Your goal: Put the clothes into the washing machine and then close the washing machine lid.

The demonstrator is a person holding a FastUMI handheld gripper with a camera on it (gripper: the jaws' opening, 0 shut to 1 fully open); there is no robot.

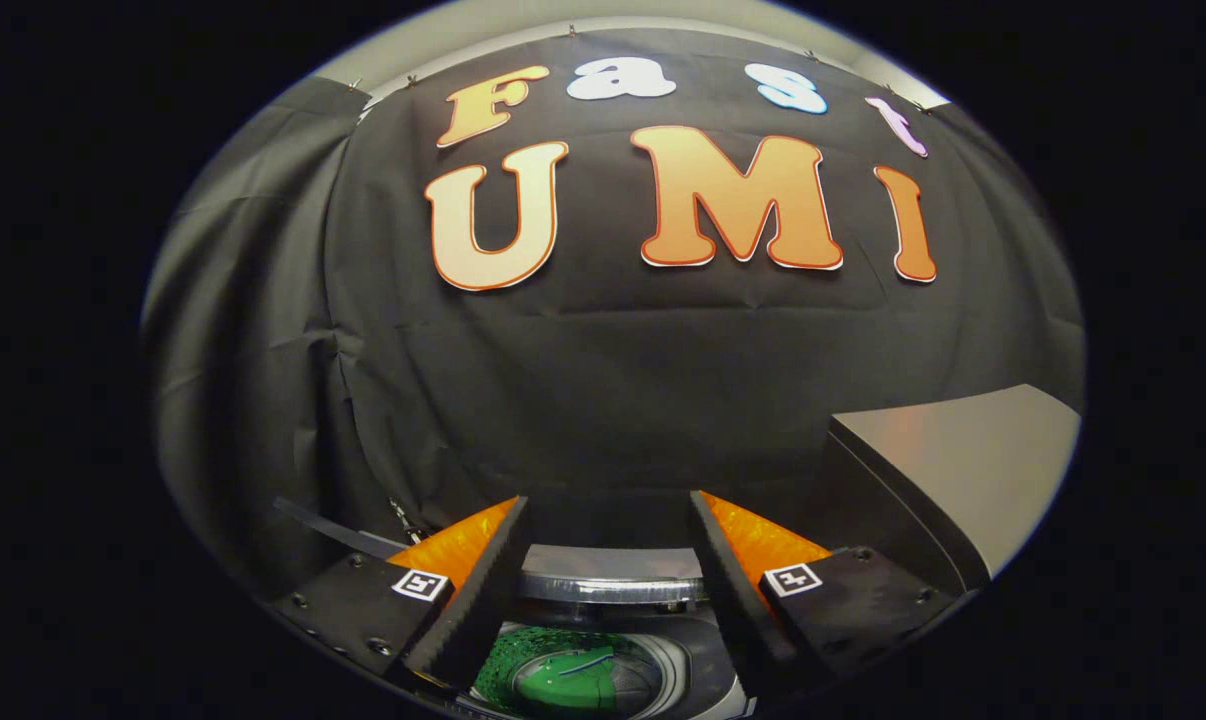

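Observation:
My gripper point(608, 525) is open, its two fingers spread wide with nothing between them. Below and between the fingers lies the washing machine's round opening point(603, 590), its grey rim just under the fingertips. Inside the drum point(523, 665) I see green perforated wall and a green piece point(568, 680) at the bottom; whether that is cloth or a drum part I cannot tell. The raised grey lid point(963, 470) stands to the right of the right finger, tilted up and open.
The black cloth wall point(603, 380) hangs close behind the machine. A thin dark strip point(333, 535) juts out to the left of the left finger.

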